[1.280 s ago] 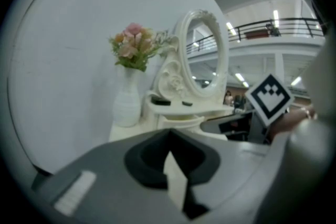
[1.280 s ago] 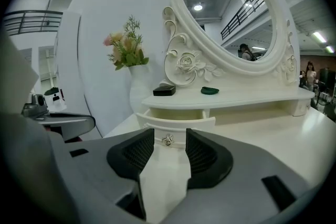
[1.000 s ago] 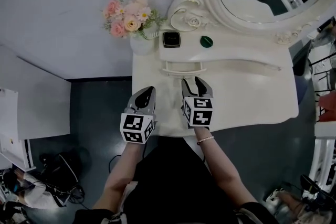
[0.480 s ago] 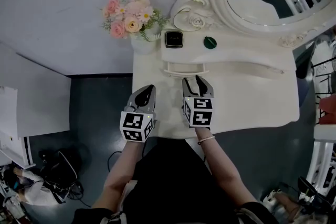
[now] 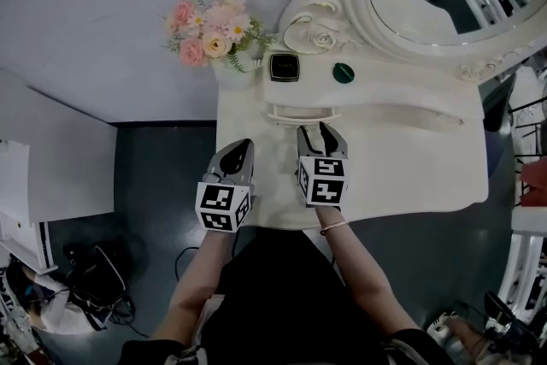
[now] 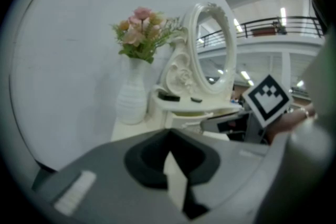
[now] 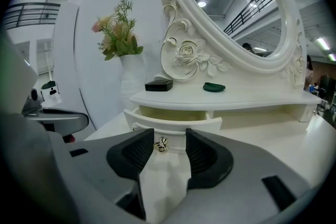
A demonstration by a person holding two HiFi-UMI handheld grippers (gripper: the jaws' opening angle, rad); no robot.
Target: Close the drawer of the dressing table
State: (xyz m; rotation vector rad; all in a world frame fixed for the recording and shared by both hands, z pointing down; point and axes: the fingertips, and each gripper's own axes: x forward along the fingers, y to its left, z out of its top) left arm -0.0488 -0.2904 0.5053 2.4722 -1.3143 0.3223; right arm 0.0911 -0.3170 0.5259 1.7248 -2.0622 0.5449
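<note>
Bright, even light – fisheye-warped edges, left gripper view softly blurred.

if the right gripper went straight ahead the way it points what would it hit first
Most likely the drawer, which stands pulled out. Its small gold knob lines up between the open jaws of the right gripper, so the knob or the front panel around it would be met first. The gap left is hard to judge.
</note>
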